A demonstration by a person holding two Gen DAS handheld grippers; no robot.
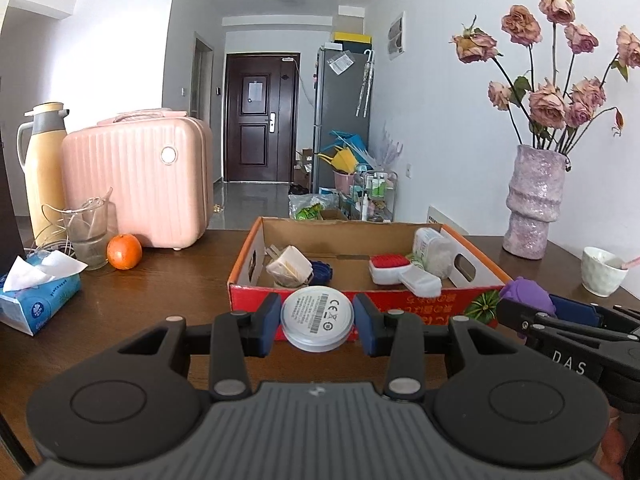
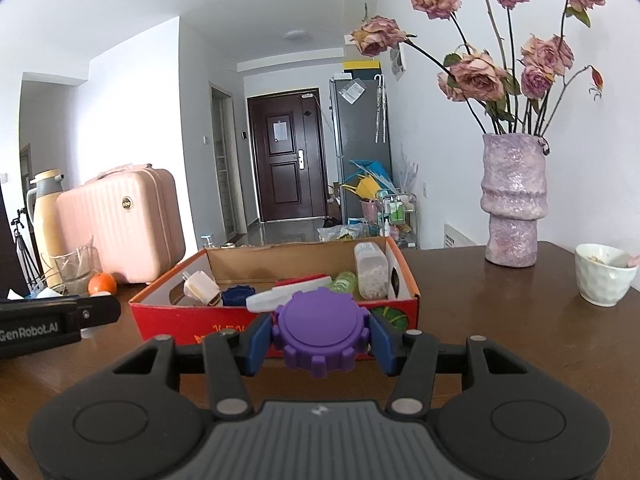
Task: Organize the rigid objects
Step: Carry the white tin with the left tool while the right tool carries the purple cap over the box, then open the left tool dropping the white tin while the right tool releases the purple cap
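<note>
My left gripper point(image 1: 317, 319) is shut on a round silver-white disc point(image 1: 317, 317) with a printed label, held just in front of the red cardboard box point(image 1: 352, 300). My right gripper point(image 2: 321, 334) is shut on a purple gear-shaped disc point(image 2: 321, 330), also held in front of the box point(image 2: 192, 320). The box holds a white charger plug point(image 1: 289, 266), a blue gear disc point(image 1: 320, 272), a red and white case point(image 1: 390, 268), a white flat case point(image 1: 420, 282) and a clear jar point(image 1: 434, 250). The right gripper with the purple disc also shows in the left wrist view point(image 1: 526, 294).
On the brown table point(image 1: 160, 280) stand a pink case point(image 1: 140, 184), a thermos point(image 1: 42, 168), a glass point(image 1: 86, 232), an orange point(image 1: 124, 251) and a tissue pack point(image 1: 38, 292) on the left. A purple vase of dried roses point(image 1: 534, 200) and a white cup point(image 1: 602, 270) stand on the right.
</note>
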